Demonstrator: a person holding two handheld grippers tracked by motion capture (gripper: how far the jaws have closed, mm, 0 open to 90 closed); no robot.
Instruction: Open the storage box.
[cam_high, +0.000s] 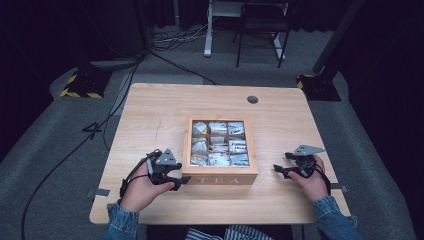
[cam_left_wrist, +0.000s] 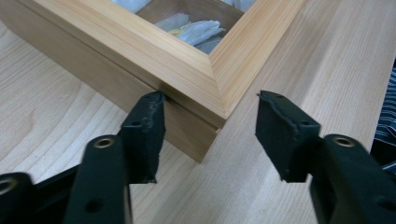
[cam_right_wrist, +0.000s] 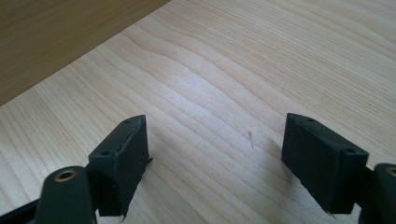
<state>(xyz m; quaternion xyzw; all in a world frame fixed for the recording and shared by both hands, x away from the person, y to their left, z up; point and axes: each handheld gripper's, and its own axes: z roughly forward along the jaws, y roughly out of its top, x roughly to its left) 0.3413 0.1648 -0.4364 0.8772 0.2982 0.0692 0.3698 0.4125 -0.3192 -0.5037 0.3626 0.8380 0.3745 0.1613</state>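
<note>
— Where does the tea box (cam_high: 220, 148) stand?

— Centre of the table (cam_high: 150, 110) in the high view, a little below the middle of the frame. Pale wood, a glass lid, "TEA" on the near face. Packets (cam_high: 218, 143) show through the glass in a grid of compartments.

— And the left gripper (cam_high: 176, 179)?

— At the box's lower left corner in the high view, held in the left hand (cam_high: 142, 190). In the left gripper view the corner of the box (cam_left_wrist: 205, 88) sits between the jaws, centre of frame. One pad (cam_left_wrist: 145, 126), at lower left of that frame, lies against the side wall, just under the lid's edge. The other pad (cam_left_wrist: 280, 133), at right, stands clear of the box with bare table between. So the jaws are apart and not clamped on it.

— The lid?

— Down on the box. A dark seam runs under its frame at the corner.

— The right gripper (cam_high: 280, 170)?

— Right of the box in the high view, well apart from it, in the right hand (cam_high: 312, 182). In the right gripper view its jaws stand wide, with plain table (cam_right_wrist: 224, 93) between them. A darker wooden surface crosses the upper left of that frame; I cannot tell what it is.

— Anything further out?

— Denim sleeves (cam_high: 120, 222) at the bottom edge. A round hole (cam_high: 252, 99) near the table's far edge. Cables (cam_high: 75, 145) on the grey floor at left, and a chair (cam_high: 262, 30) at top centre.
</note>
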